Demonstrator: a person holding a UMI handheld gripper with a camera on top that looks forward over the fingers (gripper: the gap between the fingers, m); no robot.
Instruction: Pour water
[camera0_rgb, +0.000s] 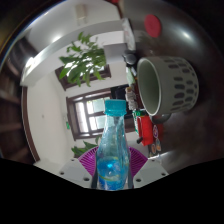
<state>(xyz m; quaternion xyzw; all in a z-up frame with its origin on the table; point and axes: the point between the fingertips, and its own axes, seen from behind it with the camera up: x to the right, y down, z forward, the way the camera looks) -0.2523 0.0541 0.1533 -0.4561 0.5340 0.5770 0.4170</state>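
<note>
Bottle (112, 145) upright, clamped in jaws | mug (168, 85) just beside | plant (82, 62) beyond

We see a leafy green plant (82, 60) hanging against a pale wall (45, 105). Just below the plant sits a dark brown wooden frame (88, 95), like a doorway or window, with a lighter opening inside it. To the right of the plant bright daylight (112, 35) glares. Further right of the plant, red items (147, 128) stand blurred.
</note>
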